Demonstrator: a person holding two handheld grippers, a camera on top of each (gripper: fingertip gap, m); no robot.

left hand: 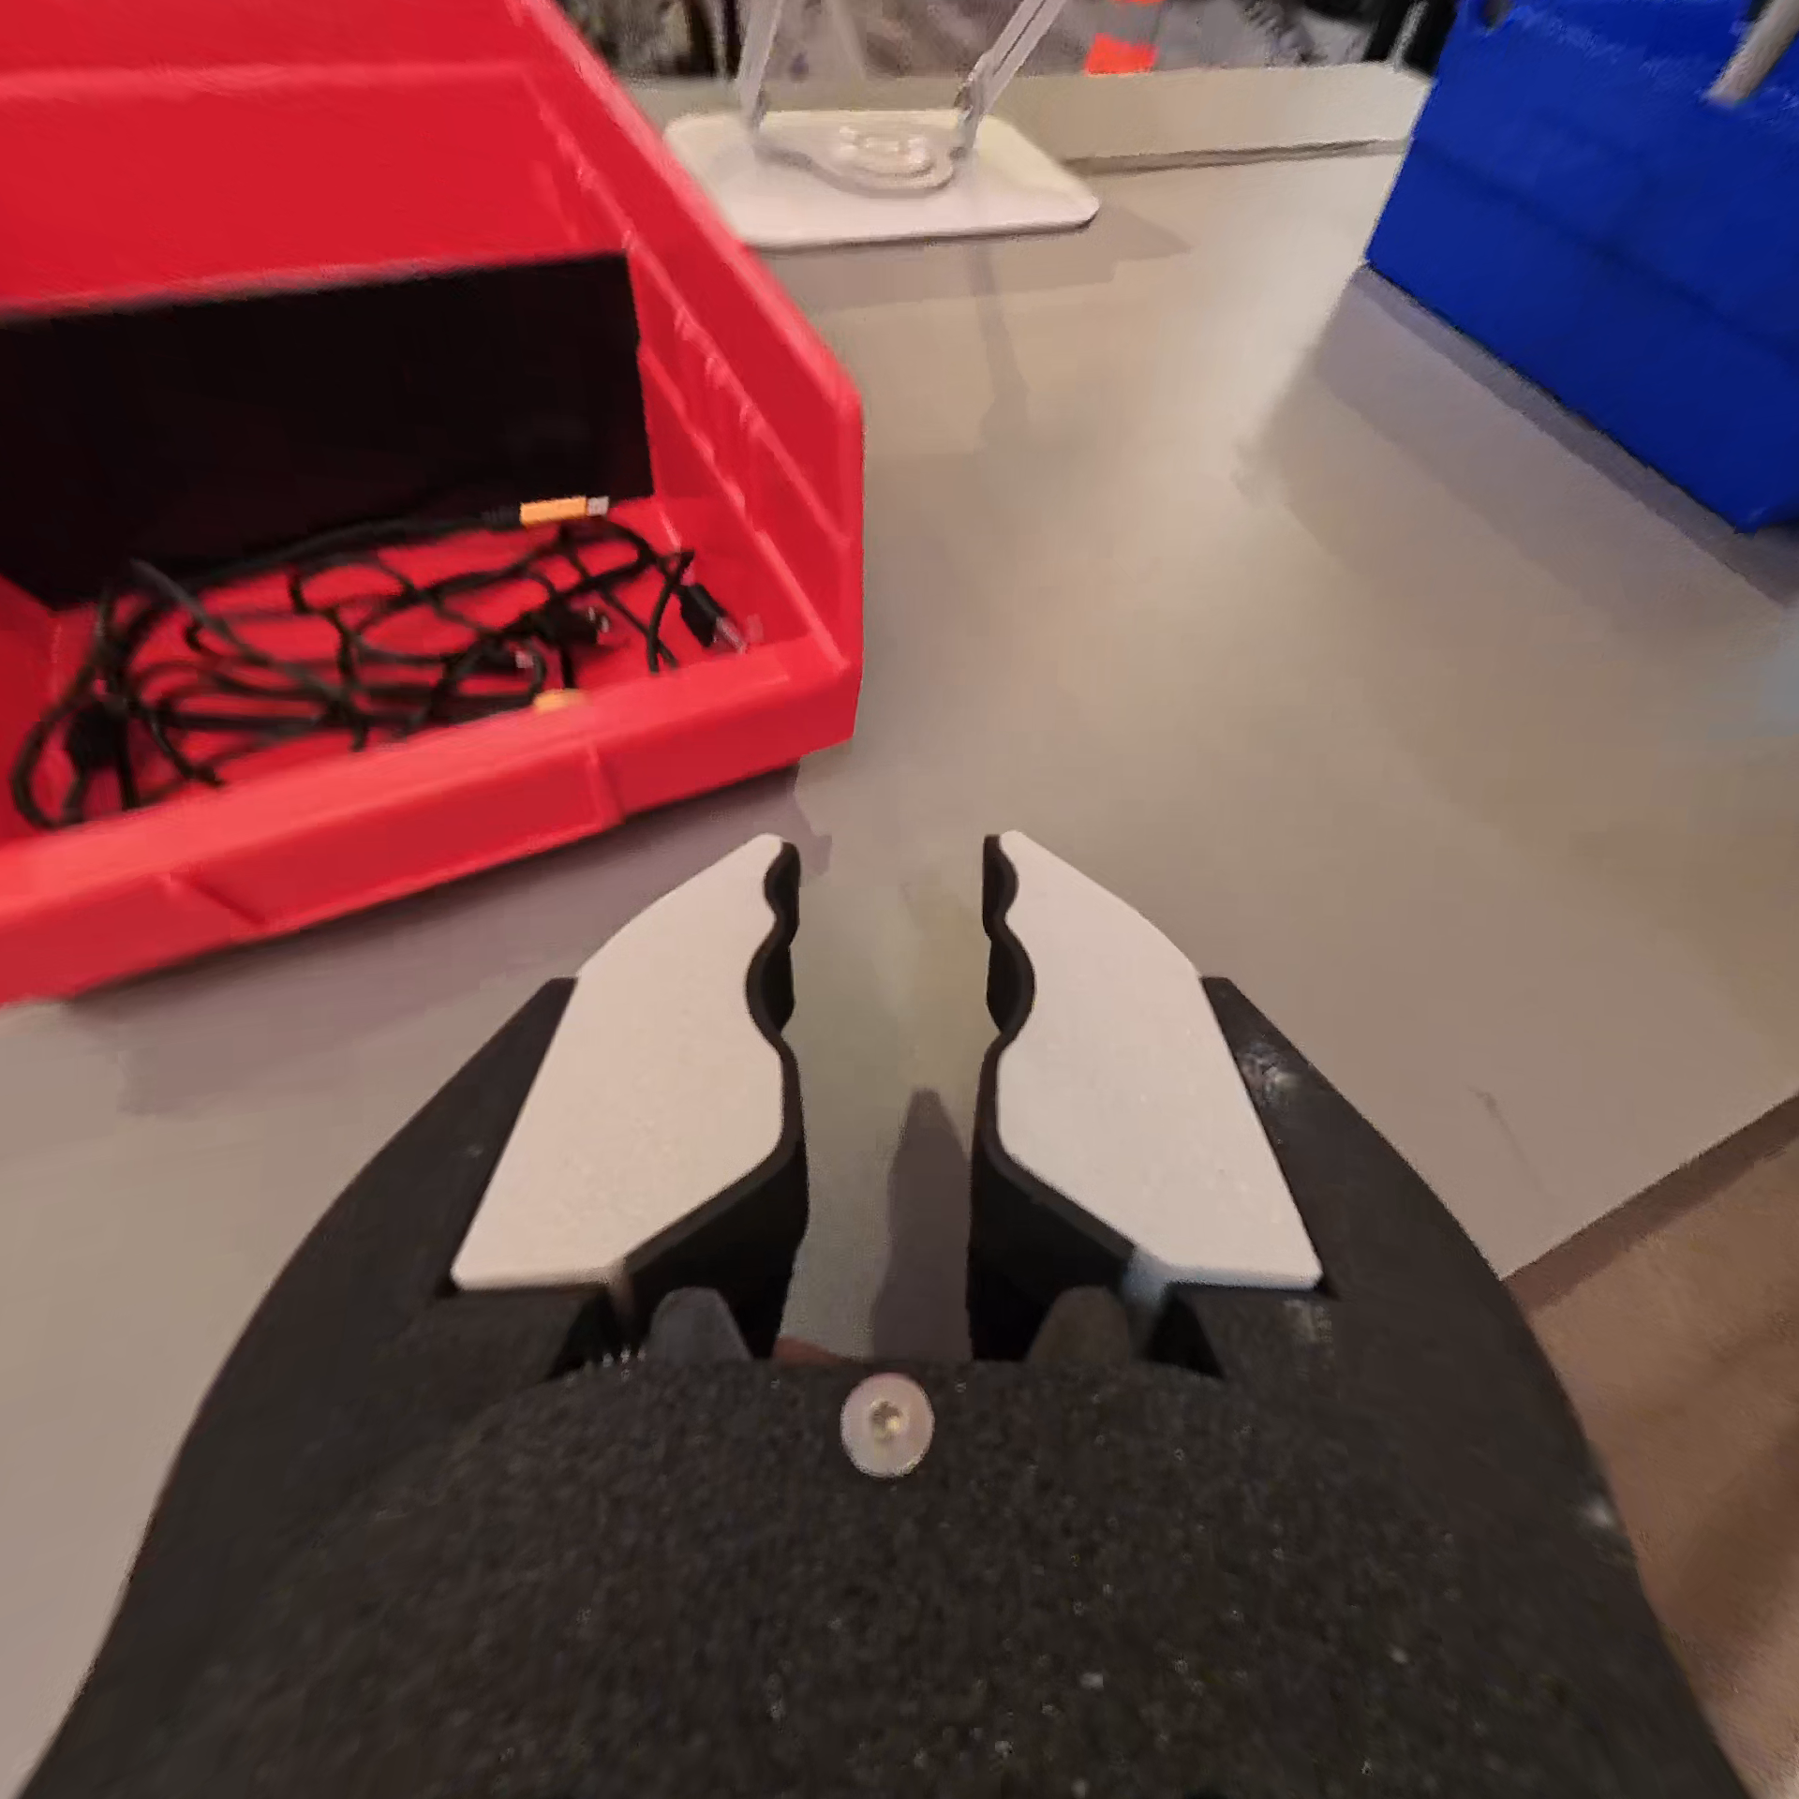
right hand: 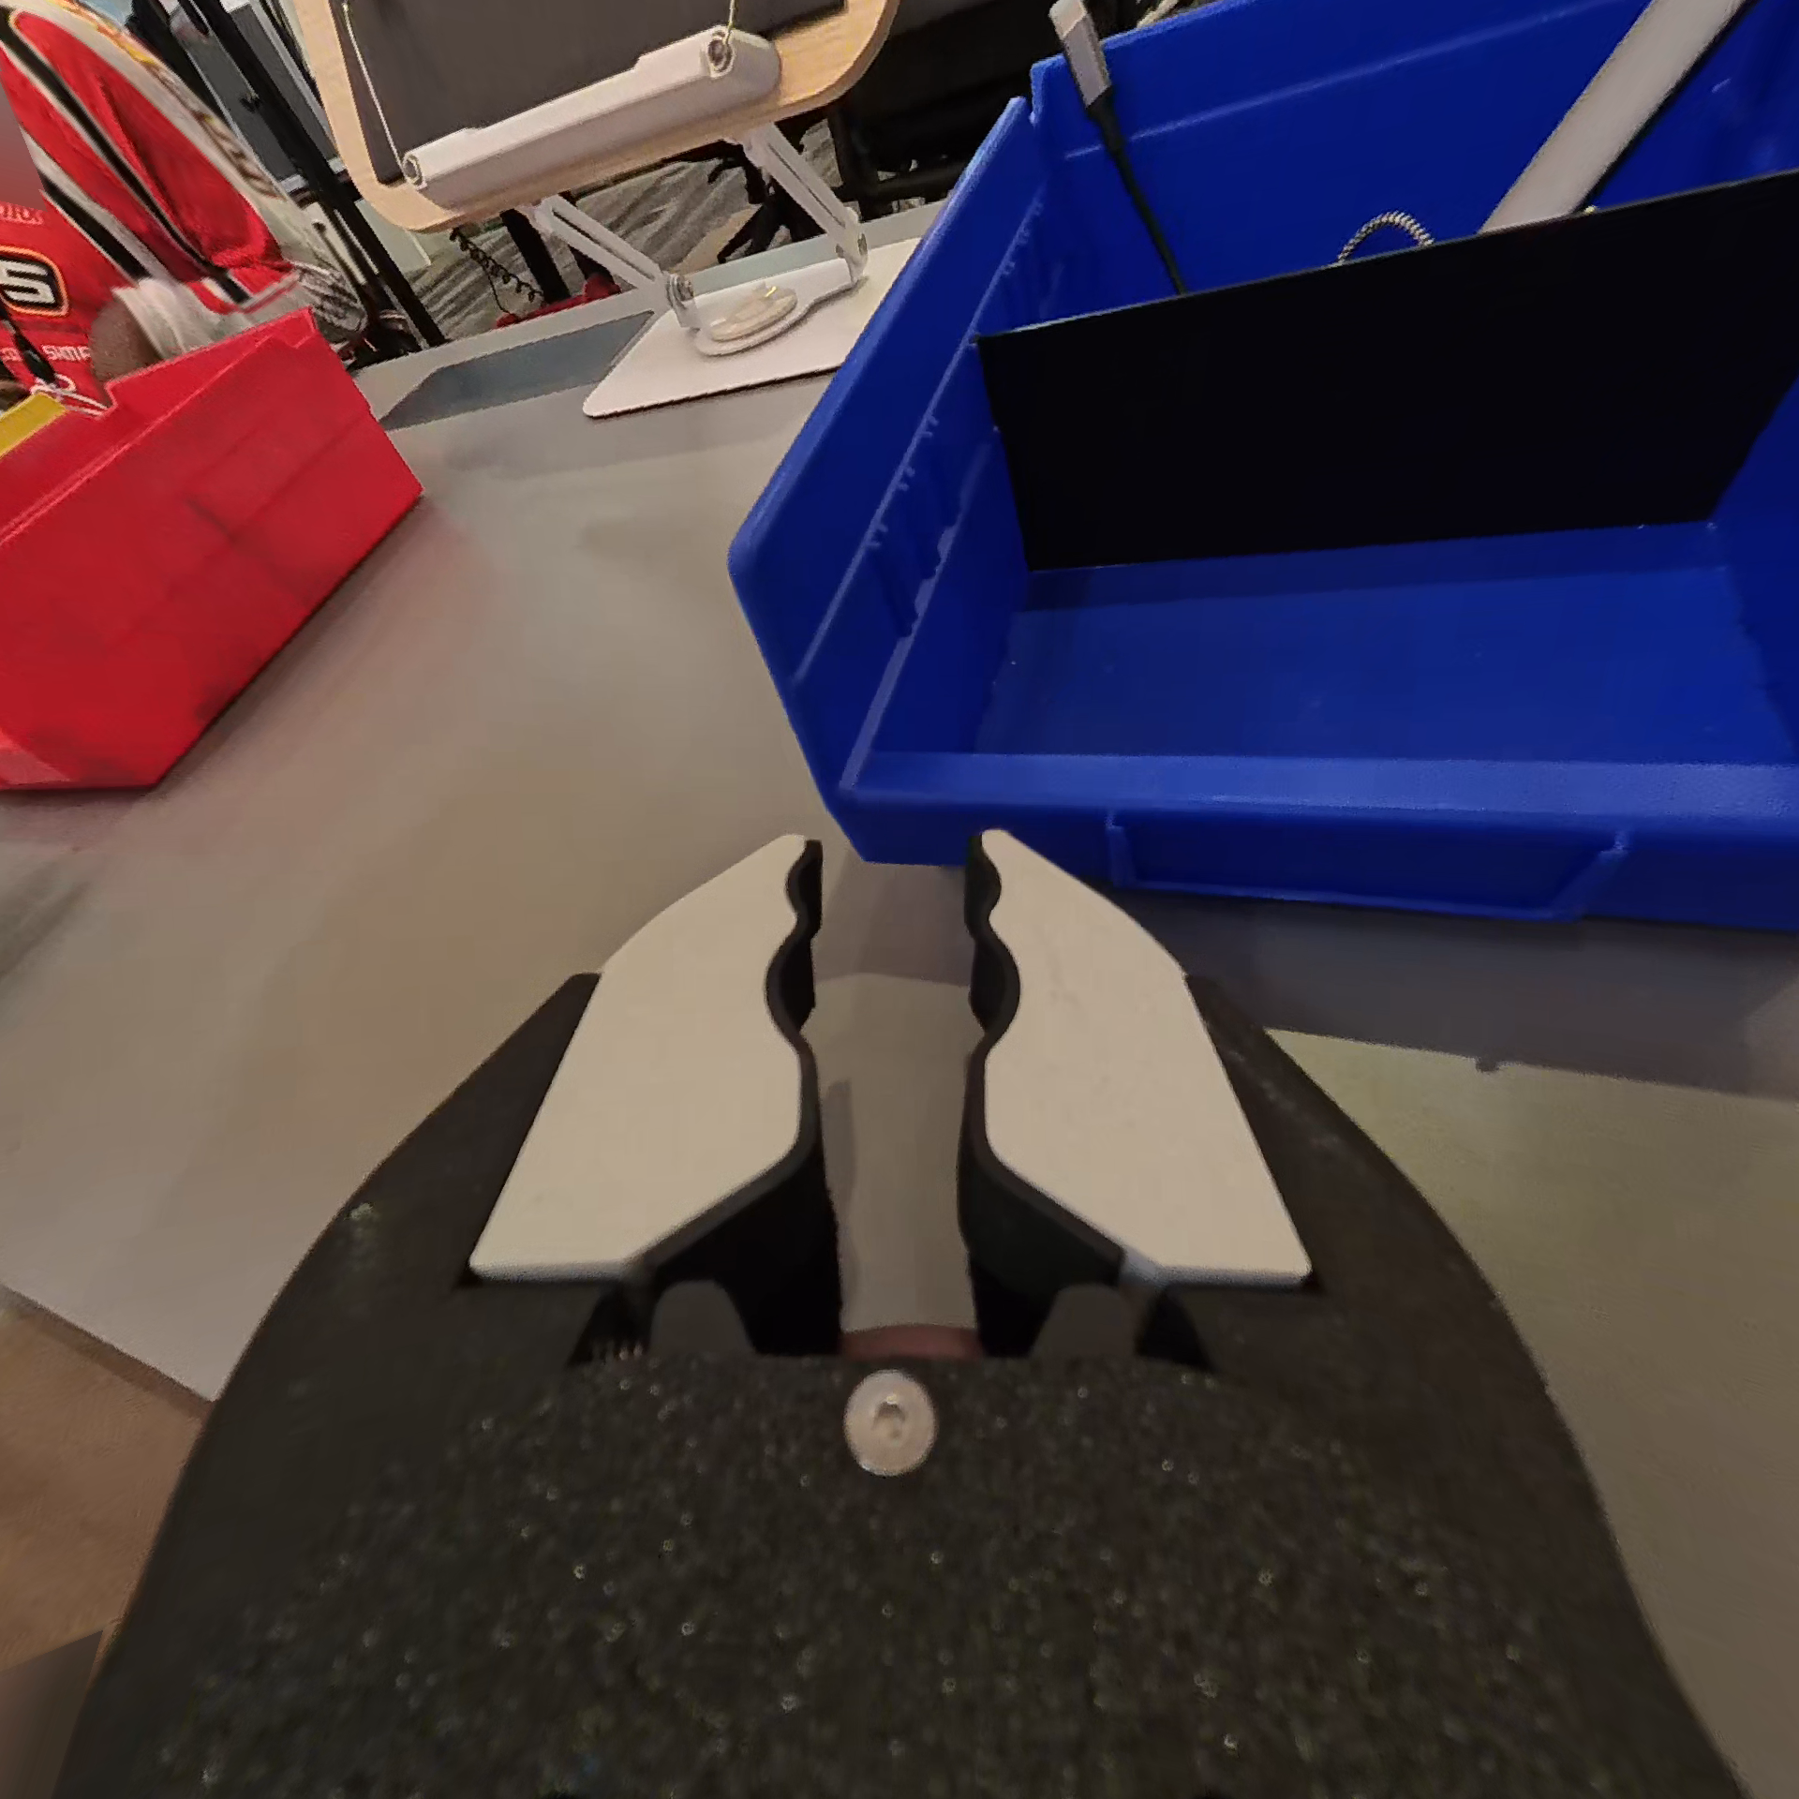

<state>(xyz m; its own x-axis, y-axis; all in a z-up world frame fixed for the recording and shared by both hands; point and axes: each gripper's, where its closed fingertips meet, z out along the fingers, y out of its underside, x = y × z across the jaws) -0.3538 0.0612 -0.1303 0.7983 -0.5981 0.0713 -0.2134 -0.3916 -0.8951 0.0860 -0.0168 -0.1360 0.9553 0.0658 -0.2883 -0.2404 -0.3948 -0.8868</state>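
Cables [left hand: 370, 633] tangled in red bin [left hand: 681, 759], near compartment (black divider [left hand: 321, 409] behind). Left gripper [left hand: 891, 857] spread, empty, just right of it. Right gripper [right hand: 894, 857] spread, empty, near blue bin [right hand: 1363, 837] on grey table [right hand: 535, 779].

In front of you is a grey table [left hand: 1217, 604] with a smooth matte top. On its left side stands a red bin [left hand: 681, 740], and on the right side a blue bin [right hand: 973, 837]; the two are well apart, with bare surface between them. Farther back, between the bins, a white flat base plate [right hand: 701, 375] of a stand lies on the table.
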